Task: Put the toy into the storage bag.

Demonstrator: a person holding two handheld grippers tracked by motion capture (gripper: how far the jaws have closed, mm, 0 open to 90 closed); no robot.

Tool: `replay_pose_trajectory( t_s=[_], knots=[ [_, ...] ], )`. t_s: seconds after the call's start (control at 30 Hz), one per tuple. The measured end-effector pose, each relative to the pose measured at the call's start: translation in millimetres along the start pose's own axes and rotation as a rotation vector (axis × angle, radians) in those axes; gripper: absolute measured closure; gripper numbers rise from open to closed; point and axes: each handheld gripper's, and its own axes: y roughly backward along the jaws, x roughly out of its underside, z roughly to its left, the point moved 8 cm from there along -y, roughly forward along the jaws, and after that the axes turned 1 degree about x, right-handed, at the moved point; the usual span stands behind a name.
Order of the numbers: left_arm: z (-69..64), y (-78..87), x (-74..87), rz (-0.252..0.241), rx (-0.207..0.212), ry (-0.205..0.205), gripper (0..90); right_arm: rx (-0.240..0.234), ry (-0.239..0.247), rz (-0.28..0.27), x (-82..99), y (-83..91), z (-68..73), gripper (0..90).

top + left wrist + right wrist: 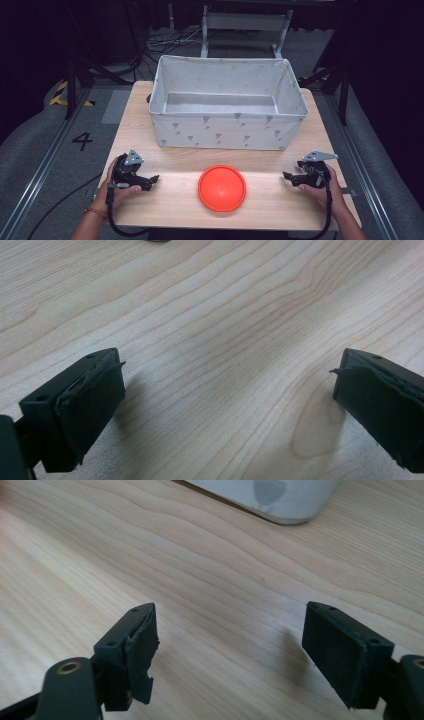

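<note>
a pale fabric bin (227, 129) with a small grey print stands at the far half of the wooden table (270, 205), its long side facing the person. its top is open and nothing lies on the floor inside. its walls stand upright, and its back edge reaches about to the table's far edge.

an orange round lid (222, 188) lies flat on the near half of the table, about midway between the two hands and a little in front of the bin's front wall, apart from it. bare wood runs on both sides of the lid, and a strip of bare wood separates it from the bin. the lid sits near the table's front edge.

the left gripper (152, 180) rests low at the table's left edge, held in the left hand (116, 192), pointing inward toward the lid but well short of it. the right gripper (288, 176) mirrors it at the right side in the right hand (322, 189), also well short of the lid.

the left gripper view looks onto plain wood grain between jaws that stand wide apart with nothing between them. the right gripper view likewise has jaws spread with bare wood between, and it catches a rounded bottom corner of the bin at the top, printed mark visible, which the left gripper view lacks. the high view alone gives the lid and the bin's inside.
</note>
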Motion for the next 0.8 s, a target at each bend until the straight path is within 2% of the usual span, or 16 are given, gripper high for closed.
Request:
replay_pose_trajectory(
  t_s=[0.1,0.27,0.4,0.43,0.47,0.5,0.57,0.6,0.63,0.8],
  knots=[
    [-0.2,0.2,0.2,0.001,-0.002,0.004,0.5,-0.008,0.012,-0.024,-5.9,5.0,6.5,23.7],
    [-0.2,0.3,0.3,0.001,-0.003,0.004,0.5,-0.057,0.056,-0.064,-20.0,11.5,29.4,23.8],
    [-0.5,0.3,0.5,0.001,-0.002,0.007,0.5,-0.111,0.095,-0.085,-29.9,14.2,52.9,23.6],
    [-0.5,0.3,0.5,0.001,-0.002,0.007,0.5,-0.131,0.119,-0.084,-33.0,14.1,63.6,23.4],
    [-0.5,0.3,0.5,0.001,-0.002,0.007,0.5,-0.131,0.119,-0.084,-33.0,14.1,63.6,23.4],
    [-0.4,0.3,0.5,0.001,-0.001,0.006,0.5,-0.142,0.128,-0.087,-35.0,13.8,69.4,23.5],
    [-0.4,0.4,0.5,0.002,-0.002,0.006,0.5,-0.189,0.133,-0.092,-39.2,13.4,82.5,23.9],
    [-0.4,0.3,0.5,0.001,-0.001,0.006,0.5,-0.208,0.159,-0.093,-43.2,11.9,94.6,24.4],
    [-0.4,0.4,0.5,0.002,-0.002,0.006,0.5,-0.208,0.159,-0.093,-43.2,11.9,94.6,24.4],
    [-0.4,0.4,0.5,0.001,-0.002,0.006,0.5,-0.273,0.220,-0.089,-54.9,3.1,128.8,24.1]
  ],
)
